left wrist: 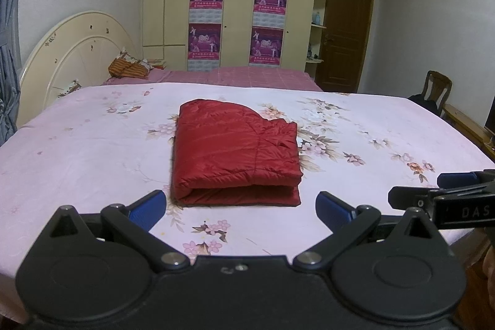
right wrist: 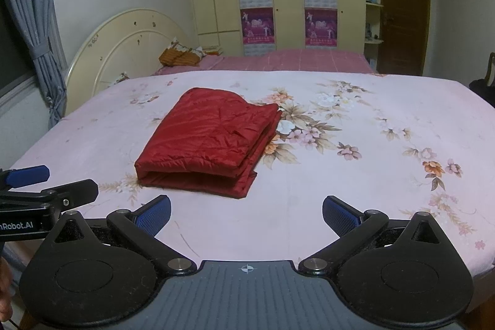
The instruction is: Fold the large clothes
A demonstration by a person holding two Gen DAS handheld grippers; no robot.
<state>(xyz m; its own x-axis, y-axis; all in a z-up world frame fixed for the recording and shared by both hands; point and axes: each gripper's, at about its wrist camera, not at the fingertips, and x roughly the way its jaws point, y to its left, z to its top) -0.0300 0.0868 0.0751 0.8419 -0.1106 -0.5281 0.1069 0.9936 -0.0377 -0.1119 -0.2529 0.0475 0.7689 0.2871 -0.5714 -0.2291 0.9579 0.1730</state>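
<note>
The far edge of the folded, quilted red padded jacket (left wrist: 236, 150) is rounded and partly lost in blur, and its underside is pressed into the pink floral bed sheet (left wrist: 92, 150), so the number of layers cannot be counted with certainty. From the left tongs (left wrist: 241, 207) the bundle is seen straight ahead, just beyond the blue finger pads (left wrist: 148, 206), with the open mouth of the fold facing the camera. From the right tongs (right wrist: 246, 214) the same bundle lies ahead and to the left, and its right-hand side is shown as a stack of loose edges, which the left view hardly reveals. Both pairs of tongs are spread wide and nothing is gripped; each hangs over the near part of the bed, clear of the jacket. In each view the other tool is cut off by the frame edge, so only one blue pad and a black arm of it are seen. Broad bare sheet is left to the right of the jacket and ahead of the right tongs, less to its left. The cream curved headboard (right wrist: 123, 48) is partly hidden behind the mattress, and the grey curtain (right wrist: 34, 20) is cropped at the left border.
</note>
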